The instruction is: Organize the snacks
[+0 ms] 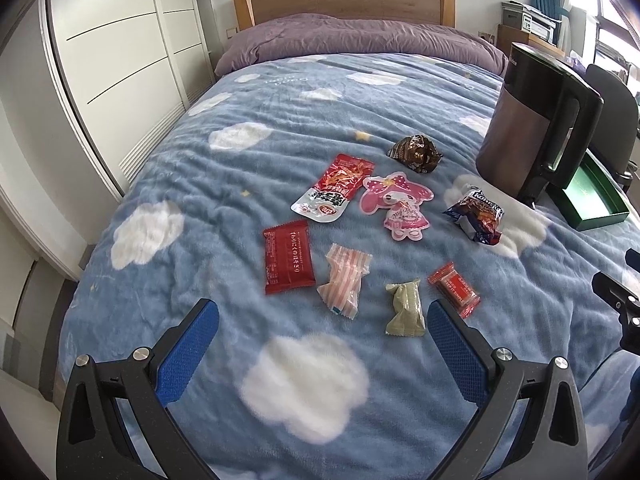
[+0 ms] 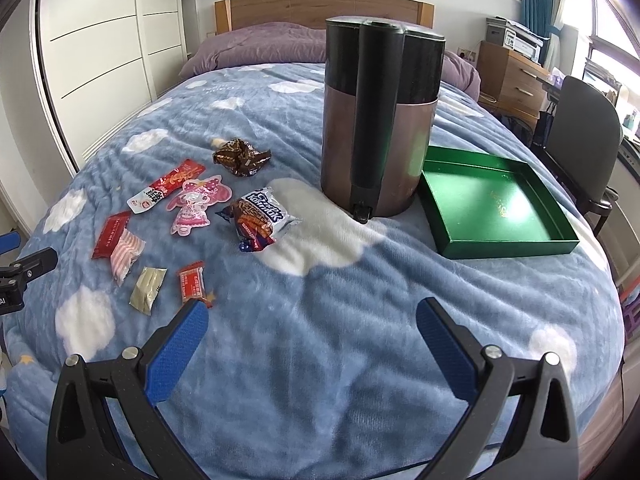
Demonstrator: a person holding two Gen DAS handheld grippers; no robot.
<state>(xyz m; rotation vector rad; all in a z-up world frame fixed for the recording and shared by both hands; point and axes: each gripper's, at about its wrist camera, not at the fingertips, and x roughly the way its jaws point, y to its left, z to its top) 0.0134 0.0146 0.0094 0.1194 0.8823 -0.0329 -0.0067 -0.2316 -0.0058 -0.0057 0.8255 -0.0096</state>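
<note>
Green tray [image 2: 496,208] is lying just right of the kettle [image 2: 380,120]; snack packets [image 2: 192,208] are lying left of it; left gripper [image 1: 320,320] and right gripper [image 2: 312,320] are hovering released, jaws empty

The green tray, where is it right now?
In the right wrist view, the green tray lies on the blanket at right, beside the kettle.
</note>
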